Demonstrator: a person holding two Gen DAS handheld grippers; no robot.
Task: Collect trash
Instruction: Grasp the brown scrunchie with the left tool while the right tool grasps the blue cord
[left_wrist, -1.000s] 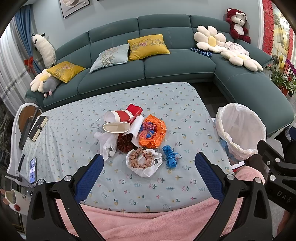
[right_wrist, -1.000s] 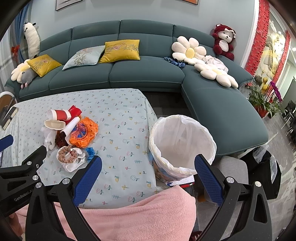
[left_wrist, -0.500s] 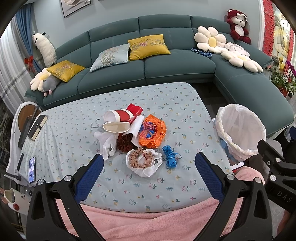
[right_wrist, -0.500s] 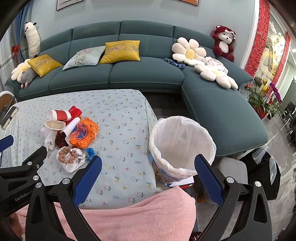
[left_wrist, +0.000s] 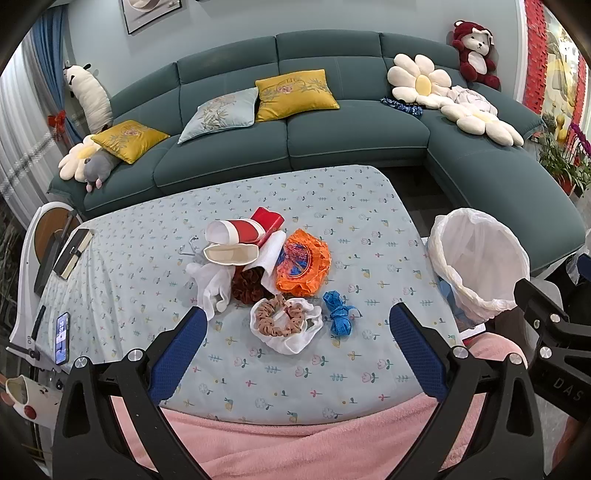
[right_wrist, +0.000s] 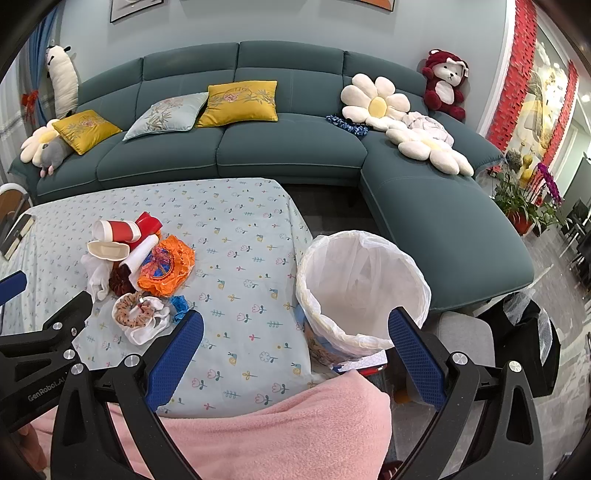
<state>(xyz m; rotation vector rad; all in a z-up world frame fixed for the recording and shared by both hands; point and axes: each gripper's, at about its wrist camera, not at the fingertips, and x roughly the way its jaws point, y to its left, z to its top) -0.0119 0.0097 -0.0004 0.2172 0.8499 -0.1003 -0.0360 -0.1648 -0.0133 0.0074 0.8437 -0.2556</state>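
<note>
Both black grippers, left gripper (left_wrist: 295, 332) and right gripper (right_wrist: 295, 332), carry blue textured pads, silver screws.

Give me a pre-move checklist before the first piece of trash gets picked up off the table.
1. Left gripper open and holding nothing: ok.
2. Right gripper open and holding nothing: ok.
3. Trash pile in view ahead of the left gripper: ok.
4. Nearest piece, the brown scrunchie on white cloth, unobstructed: ok.
5. Lined bin upright, mouth open, beside the table's right edge: ok.
6. Bin has room: looks empty, though its bottom is hidden: cannot tell.
</note>
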